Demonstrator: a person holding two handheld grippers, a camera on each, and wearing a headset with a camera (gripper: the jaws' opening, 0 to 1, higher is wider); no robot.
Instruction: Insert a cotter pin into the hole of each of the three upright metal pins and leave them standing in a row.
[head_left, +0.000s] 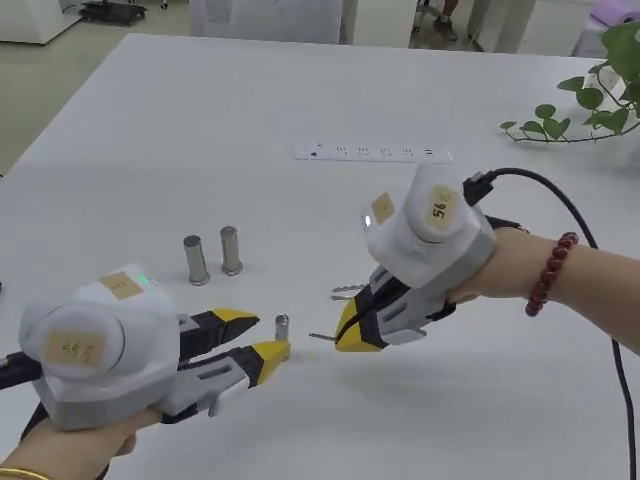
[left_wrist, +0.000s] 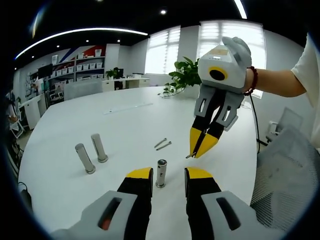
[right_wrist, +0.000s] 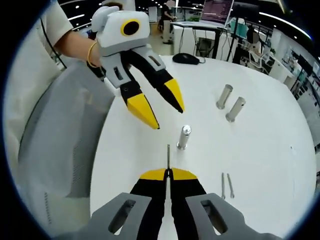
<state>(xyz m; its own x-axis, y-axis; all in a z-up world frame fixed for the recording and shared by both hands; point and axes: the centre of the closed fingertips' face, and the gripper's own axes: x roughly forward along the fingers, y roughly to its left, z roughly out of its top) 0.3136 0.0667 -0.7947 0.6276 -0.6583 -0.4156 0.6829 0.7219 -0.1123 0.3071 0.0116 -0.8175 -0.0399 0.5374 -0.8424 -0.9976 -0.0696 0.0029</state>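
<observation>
1. Got three silvery metal pins standing upright on the white table (head_left: 300, 90). Plain little cylinders with a dull shine.
2. Nearest pin (head_left: 282, 327) off on its own, closest to the table's near edge. Top looks rounded off in the right gripper view. Can't make out the hole at this size, tbh.
3. Second pin (head_left: 195, 260) and third pin (head_left: 231, 250) just beside each other, over toward the left edge and further from the near edge than the first. Small wider foot showing at the bottom of the third.
4. Left gripper (head_left: 272, 333) with its jaws spread wide, nothing gripped. Nearest pin right off the yellow tips, lined up in the gap in the left gripper view with bare table on both sides, so no contact.
5. Right gripper (head_left: 345, 340) pinched together on the held cotter pin (head_left: 322, 336), a thin straight bit of silvery wire. Pokes out of the tips toward the nearest pin, free end just short of it, not touching.
6. Two spare cotter pins (head_left: 347, 291) lying flat side by side on the table, just past the right gripper, away from the near edge.
7. Also around: a white power strip (head_left: 372, 152) lying toward the far edge, a leafy plant (head_left: 590, 100) at the far right corner, and a dark red bead bracelet (head_left: 548, 272) on the wrist behind the right gripper.
</observation>
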